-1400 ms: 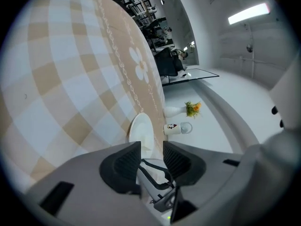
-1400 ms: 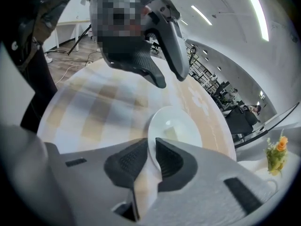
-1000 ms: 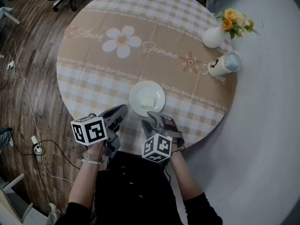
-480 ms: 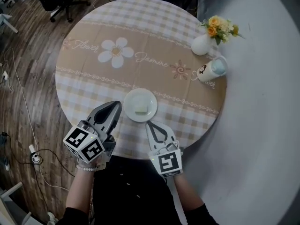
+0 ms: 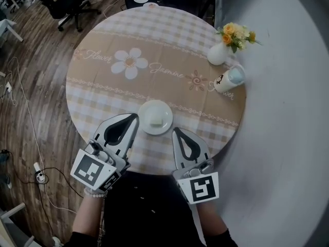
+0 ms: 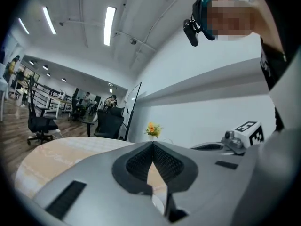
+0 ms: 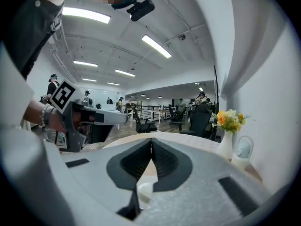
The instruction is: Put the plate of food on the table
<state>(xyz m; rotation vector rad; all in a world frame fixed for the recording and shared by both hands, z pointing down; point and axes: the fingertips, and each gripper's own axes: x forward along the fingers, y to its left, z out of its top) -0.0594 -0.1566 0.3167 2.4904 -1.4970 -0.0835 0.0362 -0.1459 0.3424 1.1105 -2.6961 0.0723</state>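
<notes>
- We are observing a round table (image 5: 103, 102) wearing a beige checked cloth with a daisy print.
- We are noting a white plate (image 5: 144, 124) sitting close to its near edge, carrying a pale block of food (image 5: 156, 119).
- We are recording a white vase (image 5: 217, 55) of yellow flowers (image 5: 234, 35) standing at the right edge, with a white cup (image 5: 226, 80) just beside it.

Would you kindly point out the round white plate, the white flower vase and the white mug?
Round white plate (image 5: 143, 116): head view, bare left rim.
White flower vase (image 5: 217, 55): head view, belly.
White mug (image 5: 224, 83): head view, side.
</notes>
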